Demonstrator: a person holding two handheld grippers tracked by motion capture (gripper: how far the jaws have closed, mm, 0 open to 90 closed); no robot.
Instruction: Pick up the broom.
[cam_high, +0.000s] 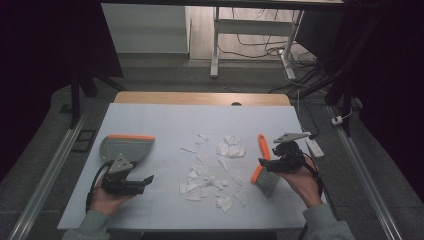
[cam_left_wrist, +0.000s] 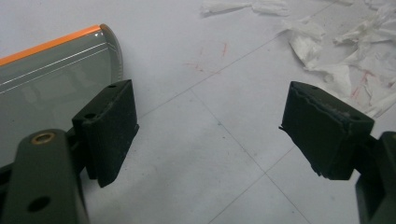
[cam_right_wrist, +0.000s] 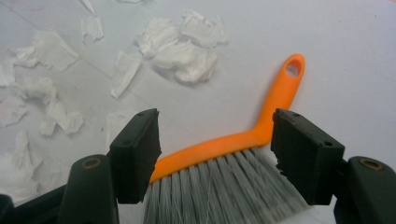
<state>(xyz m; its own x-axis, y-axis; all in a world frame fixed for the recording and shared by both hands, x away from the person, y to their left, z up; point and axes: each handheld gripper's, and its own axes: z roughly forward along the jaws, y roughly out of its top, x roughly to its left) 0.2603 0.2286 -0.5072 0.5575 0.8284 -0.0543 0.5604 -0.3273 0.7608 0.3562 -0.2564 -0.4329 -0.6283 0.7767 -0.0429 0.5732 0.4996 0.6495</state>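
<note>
Both jaws wide open, gripping nothing.

The right gripper straddles the orange brush lying near the bench's right edge; the left gripper hovers just beside the grey dustpan near the left edge. Torn paper scraps lie between them.

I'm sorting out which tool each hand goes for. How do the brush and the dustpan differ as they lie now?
The dustpan lies at the table's left, by the left gripper; the brush lies at the right, between the right gripper's open fingers. The dustpan is a broad grey scoop with an orange strip along one edge; the brush is narrow, with an orange handle and grey bristles. Both rest on the white table, ungripped, flanking the paper scraps.
</note>
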